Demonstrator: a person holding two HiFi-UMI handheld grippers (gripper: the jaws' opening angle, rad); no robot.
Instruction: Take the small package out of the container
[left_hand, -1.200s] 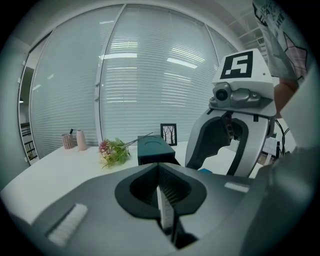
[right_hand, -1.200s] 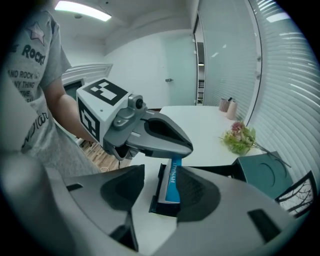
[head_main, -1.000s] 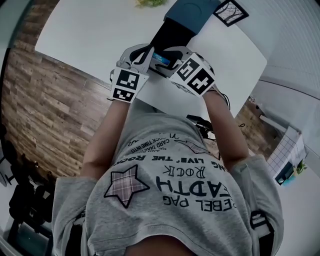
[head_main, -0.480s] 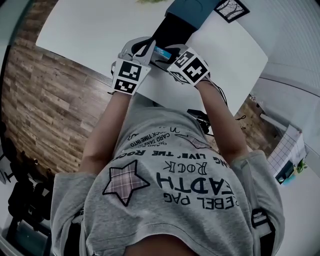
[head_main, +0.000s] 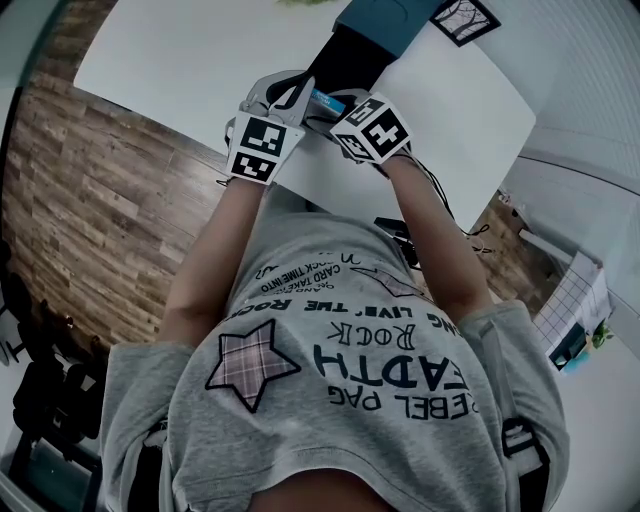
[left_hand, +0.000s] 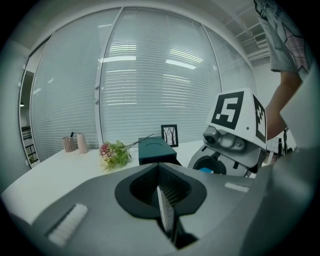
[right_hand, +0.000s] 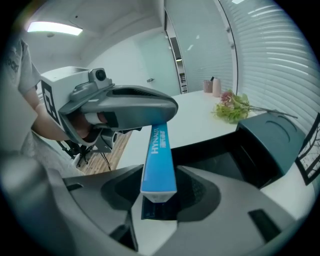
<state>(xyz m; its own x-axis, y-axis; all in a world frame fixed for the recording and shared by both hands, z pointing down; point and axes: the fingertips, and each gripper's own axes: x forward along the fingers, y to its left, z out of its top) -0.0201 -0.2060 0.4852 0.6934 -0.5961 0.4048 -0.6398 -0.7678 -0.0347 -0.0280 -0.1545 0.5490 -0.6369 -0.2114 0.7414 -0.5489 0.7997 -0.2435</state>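
Note:
The small blue package (head_main: 322, 98) hangs in the air between both grippers, just in front of the container (head_main: 350, 52), a dark box with a teal lid on the white table (head_main: 180, 70). My right gripper (right_hand: 159, 200) is shut on the near end of the package (right_hand: 157, 155). The far end sits in my left gripper (right_hand: 125, 107). In the left gripper view the package (left_hand: 166, 212) shows edge-on as a thin strip between the shut jaws of my left gripper (left_hand: 167, 200), and the right gripper (left_hand: 232, 145) faces it. Both grippers (head_main: 290, 100) (head_main: 338, 108) hover at the table's near edge.
A bunch of flowers (right_hand: 231, 109) and two small cups (right_hand: 212, 86) stand on the table beyond the container (right_hand: 260, 145). A framed picture (left_hand: 169, 135) stands behind the container (left_hand: 156, 150). Wooden floor (head_main: 90, 220) lies left of the table.
Both grippers have shifted slightly farther over the table towards the container, still holding the package between them. The right gripper's marker cube has turned a little.

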